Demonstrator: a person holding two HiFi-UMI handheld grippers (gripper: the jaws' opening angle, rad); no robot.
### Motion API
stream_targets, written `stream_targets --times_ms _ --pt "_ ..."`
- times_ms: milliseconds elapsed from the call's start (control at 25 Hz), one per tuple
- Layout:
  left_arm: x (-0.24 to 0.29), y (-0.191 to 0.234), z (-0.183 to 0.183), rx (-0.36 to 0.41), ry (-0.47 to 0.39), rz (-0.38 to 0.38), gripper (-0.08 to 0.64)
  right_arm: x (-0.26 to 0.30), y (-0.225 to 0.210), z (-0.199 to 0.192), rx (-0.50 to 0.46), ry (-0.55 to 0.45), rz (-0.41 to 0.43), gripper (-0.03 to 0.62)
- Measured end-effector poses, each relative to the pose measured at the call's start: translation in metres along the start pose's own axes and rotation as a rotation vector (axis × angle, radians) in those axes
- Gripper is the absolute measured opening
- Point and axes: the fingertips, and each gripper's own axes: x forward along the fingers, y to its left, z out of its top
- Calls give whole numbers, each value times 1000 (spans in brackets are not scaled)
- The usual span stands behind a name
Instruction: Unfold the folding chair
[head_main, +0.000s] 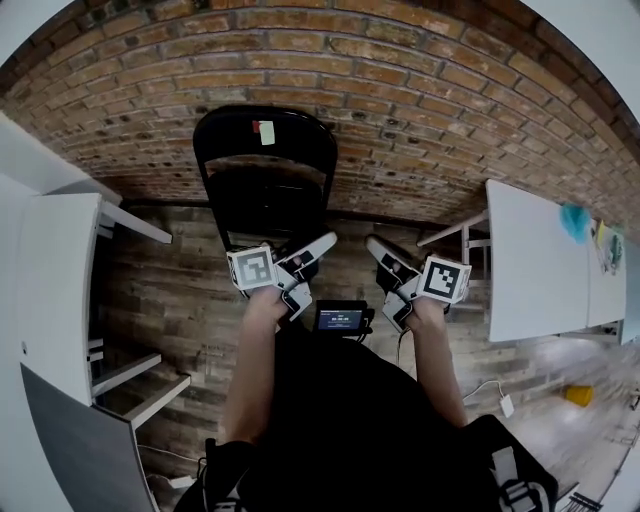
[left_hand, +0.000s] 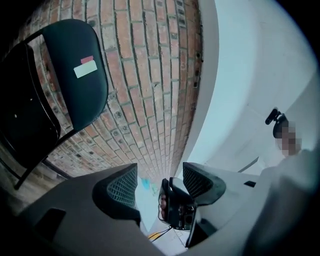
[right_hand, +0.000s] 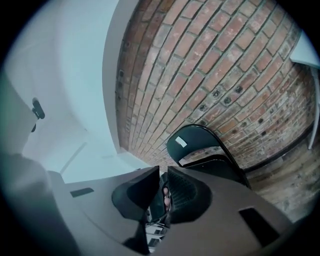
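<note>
Directly ahead of us, the black folding chair (head_main: 265, 170) stands against the brick wall (head_main: 420, 100) on the wood-plank floor (head_main: 180, 290), its seat seemingly tipped up close to the frame and a small pale label (head_main: 266, 132) on the backrest. We hold both tools low in front of it, neither one touching it. The left gripper (left_hand: 160, 171) has its jaws spread wide with nothing gripped; from its own camera the chair sits well off to the upper left of the jaws, and only the other tool shows in the gap between them. The right gripper (right_hand: 163, 172) has its jaws drawn almost together and empty; in its view the chair rises just beyond and to the right of the jaw tips, backrest uppermost. From the head view the chair's lower edge lies just past the two grippers, slightly nearer the left one. White tables flank us, one at the left (head_main: 60, 290) and one at the right (head_main: 540, 260).
</note>
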Motion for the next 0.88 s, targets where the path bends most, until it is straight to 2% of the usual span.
stream_targets --times_ms 120,400,720,880 --pt "-9 11 26 -43 -27 -15 308 34 5 8 -9 21 3 35" --pt "-33 31 74 -69 -73 -34 307 88 13 15 -47 66 -14 36" --pt "-43 58 89 -116 -75 10 305 122 11 17 -43 95 4 37" --pt "-35 66 94 -128 -88 18 305 130 -7 25 -26 116 -9 37"
